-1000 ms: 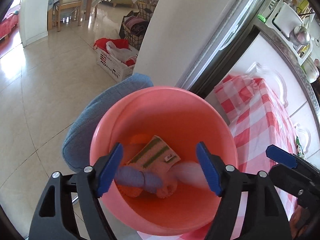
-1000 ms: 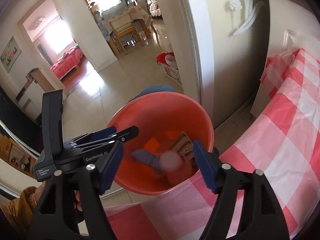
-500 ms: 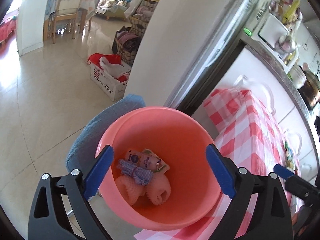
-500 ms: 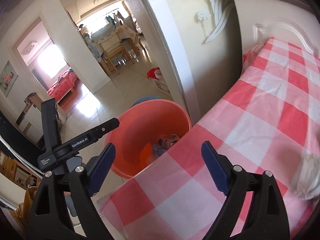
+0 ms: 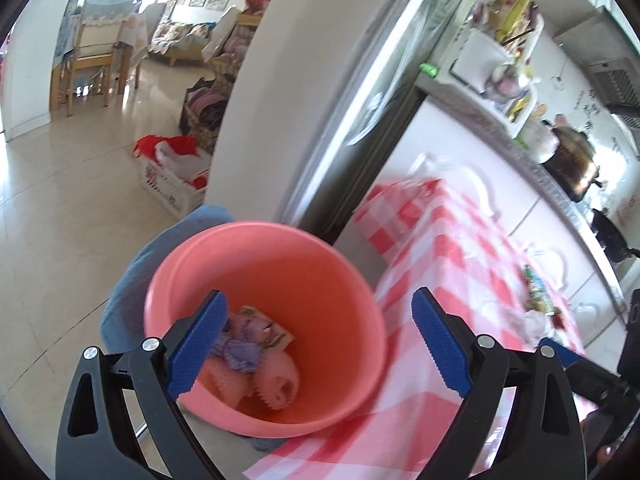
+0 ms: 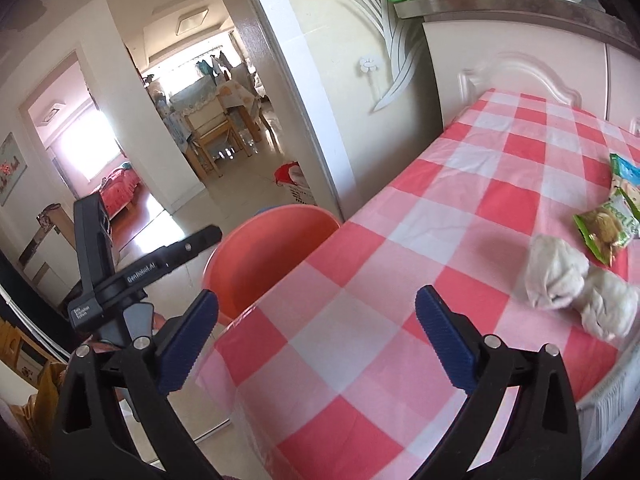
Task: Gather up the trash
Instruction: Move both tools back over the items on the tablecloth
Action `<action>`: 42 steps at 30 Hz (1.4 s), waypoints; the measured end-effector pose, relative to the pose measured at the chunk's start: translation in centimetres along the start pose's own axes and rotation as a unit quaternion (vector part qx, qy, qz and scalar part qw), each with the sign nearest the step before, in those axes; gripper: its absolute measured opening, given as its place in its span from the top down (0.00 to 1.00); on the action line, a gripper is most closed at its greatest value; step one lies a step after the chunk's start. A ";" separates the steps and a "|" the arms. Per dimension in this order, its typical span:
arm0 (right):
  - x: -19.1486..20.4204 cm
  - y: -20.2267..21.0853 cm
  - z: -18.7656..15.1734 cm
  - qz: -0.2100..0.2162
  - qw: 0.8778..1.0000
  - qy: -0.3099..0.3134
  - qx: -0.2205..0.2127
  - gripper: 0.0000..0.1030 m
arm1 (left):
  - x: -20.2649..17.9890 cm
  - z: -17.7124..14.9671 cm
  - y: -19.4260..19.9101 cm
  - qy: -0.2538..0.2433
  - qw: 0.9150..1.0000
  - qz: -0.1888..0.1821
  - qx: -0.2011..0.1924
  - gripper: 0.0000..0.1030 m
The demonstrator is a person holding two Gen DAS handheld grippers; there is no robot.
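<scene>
A pink bucket [image 5: 332,280] stands on the floor at the end of the red-and-white checked table [image 5: 460,264]. It holds several pieces of trash: pink foam nets [image 5: 276,380], a purple wrapper [image 5: 240,352] and a packet. My left gripper [image 5: 316,340] is open and empty above the bucket. My right gripper [image 6: 316,334] is open and empty over the table [image 6: 360,320]. A crumpled white tissue [image 6: 576,284] and green snack wrappers [image 6: 608,228] lie on the table at the right. The bucket's rim [image 6: 264,256] shows beyond the table edge.
A blue chair seat [image 5: 132,280] sits under the bucket. A white laundry basket [image 5: 168,188] stands on the tiled floor beside a white wall corner. White cabinets and a cluttered counter [image 5: 520,92] run behind the table. The left gripper's body [image 6: 112,272] shows at the left.
Both grippers have pulled back and up from the bucket. The right gripper has swung right over the table, bringing the tissue and wrappers into view. A dropped item has settled in the bucket.
</scene>
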State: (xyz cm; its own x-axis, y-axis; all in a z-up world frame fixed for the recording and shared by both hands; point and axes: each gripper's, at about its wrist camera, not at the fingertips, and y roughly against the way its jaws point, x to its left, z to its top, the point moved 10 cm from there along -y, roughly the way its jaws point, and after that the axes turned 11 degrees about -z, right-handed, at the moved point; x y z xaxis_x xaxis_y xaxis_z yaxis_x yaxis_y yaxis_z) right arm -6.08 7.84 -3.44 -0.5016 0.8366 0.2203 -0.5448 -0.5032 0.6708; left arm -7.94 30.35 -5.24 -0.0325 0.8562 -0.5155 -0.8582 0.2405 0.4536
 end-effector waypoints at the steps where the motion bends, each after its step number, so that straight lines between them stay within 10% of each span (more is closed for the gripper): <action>1: 0.0 0.3 -0.2 -0.003 1.000 0.002 -0.001 0.04 | -0.4 0.1 0.1 -0.006 1.000 -0.002 -0.002 0.10; 12: -3.1 4.1 -2.5 -0.074 0.997 -0.003 -0.021 0.04 | -5.9 -1.2 1.4 -0.060 0.997 -0.044 0.024 0.10; 22: -4.9 6.7 -4.5 -0.056 0.997 -0.037 -0.046 0.04 | -8.5 -3.7 1.5 -0.098 0.991 -0.005 0.091 0.10; 42: -11.7 11.5 -4.0 -0.057 0.983 -0.130 -0.119 0.04 | -19.0 -8.2 -2.8 -0.117 0.973 -0.057 0.189 0.10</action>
State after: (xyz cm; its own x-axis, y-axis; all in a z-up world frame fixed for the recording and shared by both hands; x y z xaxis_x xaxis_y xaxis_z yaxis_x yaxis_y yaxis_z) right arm -9.14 -8.61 -1.17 -0.2554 0.9021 0.3478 -0.7450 -0.4128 0.5239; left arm -9.16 9.66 -2.70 0.2067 0.8843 -0.4188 -0.5974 0.4530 0.6617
